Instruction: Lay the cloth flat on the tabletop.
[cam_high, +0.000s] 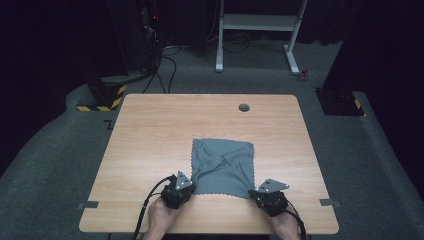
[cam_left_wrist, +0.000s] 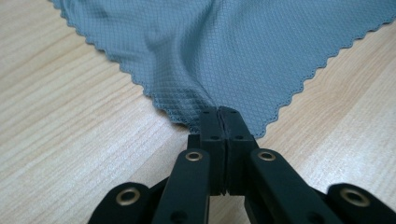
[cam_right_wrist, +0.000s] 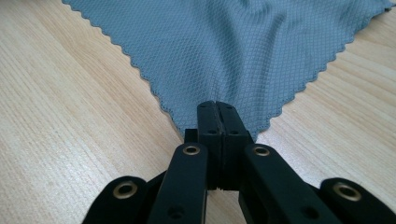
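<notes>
Just right of centre in the lower half of the high view, a grey cloth (cam_high: 223, 166) lies on the wooden table (cam_high: 150, 145), roughly square, its far edge flat and its near half rumpled, with creases running from the middle toward the lower left corner. Both near corners are taken. At the lower left corner sits the left gripper (cam_high: 185, 188), and in the left gripper view its jaws stand pressed together on the scalloped tip of the cloth (cam_left_wrist: 243, 51), which fans away from them toward the top of the frame; a ridge of gathered fabric rises straight from the pinch. At the lower right corner sits the right gripper (cam_high: 256, 193). In the right gripper view its jaws are likewise closed on a corner tip, the cloth (cam_right_wrist: 233, 51) spreading up and outward from them and lying smoother there.

So the cloth lies wholly beyond both grippers, toward the upper part of the high view, and the near edge runs from one pinch to the other across the frame. Each hand is at its own corner, neither nearer than the other. Judging by this hold, the coming move would be to lift the near edge and carry it over toward the far edge, or to draw it taut. The slack and creasing sit on the left gripper's side, so that hand would probably need more care to keep the edge even.

A round grommet (cam_high: 243, 107) sits in the table near its far edge, well apart from the cloth.
</notes>
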